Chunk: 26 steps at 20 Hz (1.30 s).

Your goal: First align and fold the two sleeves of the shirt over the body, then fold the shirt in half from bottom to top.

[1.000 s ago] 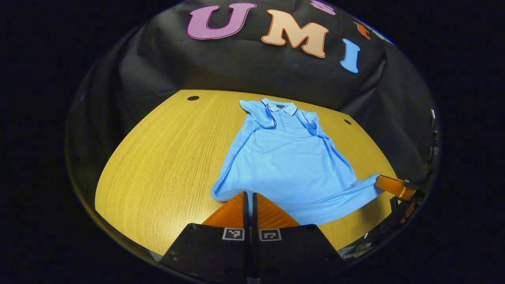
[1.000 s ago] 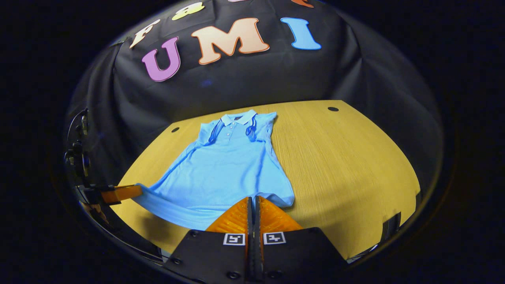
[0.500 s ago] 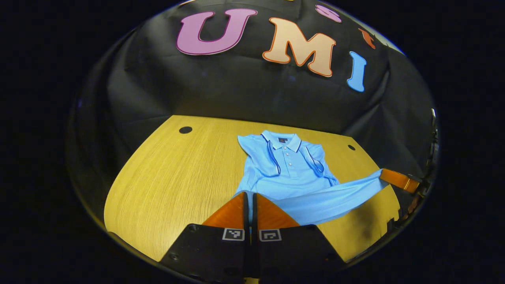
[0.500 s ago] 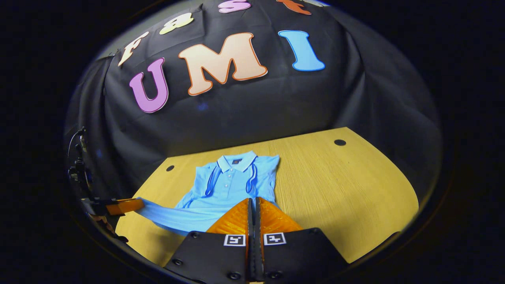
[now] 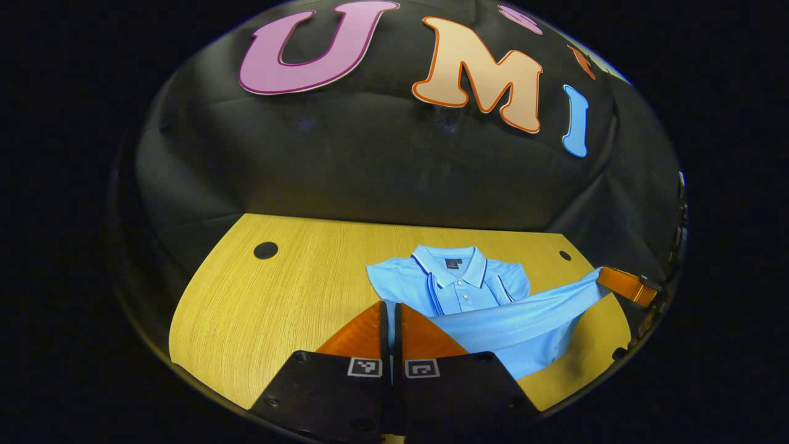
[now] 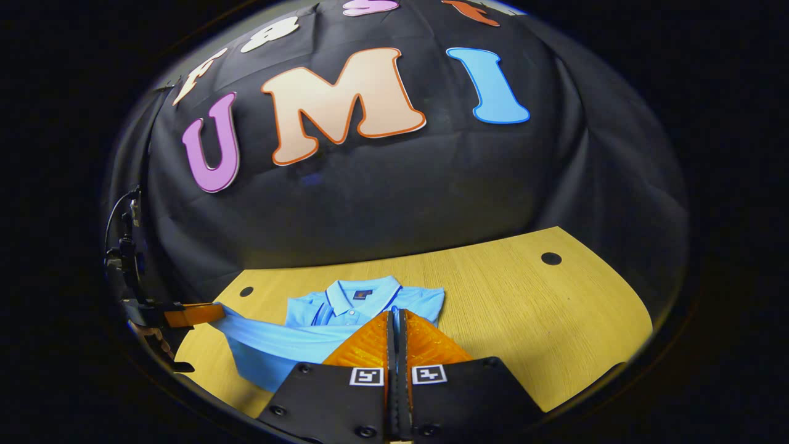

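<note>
Table (image 5: 283,296): wood, dark holes near far corners. Shirt (image 5: 459,290): on table, collar far side, sleeves folded over body, hem lifted and stretched between claws above lower body. Left claw (image 5: 389,314): fingers closed, pinching one hem corner. Right claw (image 6: 396,324): fingers closed, pinching the other.

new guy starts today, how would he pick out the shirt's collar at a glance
Start at the wooden table before the black cloth wall. On it lies a light blue shirt, its hem lifted toward the wall. The collar is at the wall end: the flat V with dark piping and a small dark tag inside.
</note>
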Each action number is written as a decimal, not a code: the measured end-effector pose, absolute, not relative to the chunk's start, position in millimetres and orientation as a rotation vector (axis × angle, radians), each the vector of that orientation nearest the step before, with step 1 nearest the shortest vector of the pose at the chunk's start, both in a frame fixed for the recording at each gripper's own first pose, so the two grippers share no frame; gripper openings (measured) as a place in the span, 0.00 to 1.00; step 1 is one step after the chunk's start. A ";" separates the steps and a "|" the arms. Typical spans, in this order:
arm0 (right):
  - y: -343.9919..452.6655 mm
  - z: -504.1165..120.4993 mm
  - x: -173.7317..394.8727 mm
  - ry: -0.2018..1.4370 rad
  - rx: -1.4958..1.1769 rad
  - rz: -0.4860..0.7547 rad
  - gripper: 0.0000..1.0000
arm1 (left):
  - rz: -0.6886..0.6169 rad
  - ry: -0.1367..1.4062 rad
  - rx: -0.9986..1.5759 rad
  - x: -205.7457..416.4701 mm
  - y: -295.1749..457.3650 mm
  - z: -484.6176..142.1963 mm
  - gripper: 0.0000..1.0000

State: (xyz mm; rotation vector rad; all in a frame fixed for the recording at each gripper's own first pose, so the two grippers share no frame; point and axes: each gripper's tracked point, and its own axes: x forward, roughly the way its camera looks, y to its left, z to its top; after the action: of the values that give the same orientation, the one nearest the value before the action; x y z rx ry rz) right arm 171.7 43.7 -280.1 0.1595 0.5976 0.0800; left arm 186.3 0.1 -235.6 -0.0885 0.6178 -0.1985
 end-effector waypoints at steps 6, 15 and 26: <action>43.6 -325.3 241.6 0.606 0.170 0.013 0.02 | -0.219 0.638 -0.082 255.4 -11.9 -268.5 0.00; 32.3 -413.2 283.6 0.695 0.162 -0.103 0.06 | -0.222 0.667 -0.073 305.9 -15.8 -342.0 0.01; 44.9 -289.8 229.7 0.425 0.017 -0.003 1.00 | -0.153 0.444 -0.110 249.8 -0.4 -231.7 0.96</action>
State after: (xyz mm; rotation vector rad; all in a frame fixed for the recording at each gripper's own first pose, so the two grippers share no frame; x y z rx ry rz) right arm 229.7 44.9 -289.8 0.0169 0.4252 -0.0032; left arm 249.8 -0.4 -231.7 -0.1104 0.4441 -0.1533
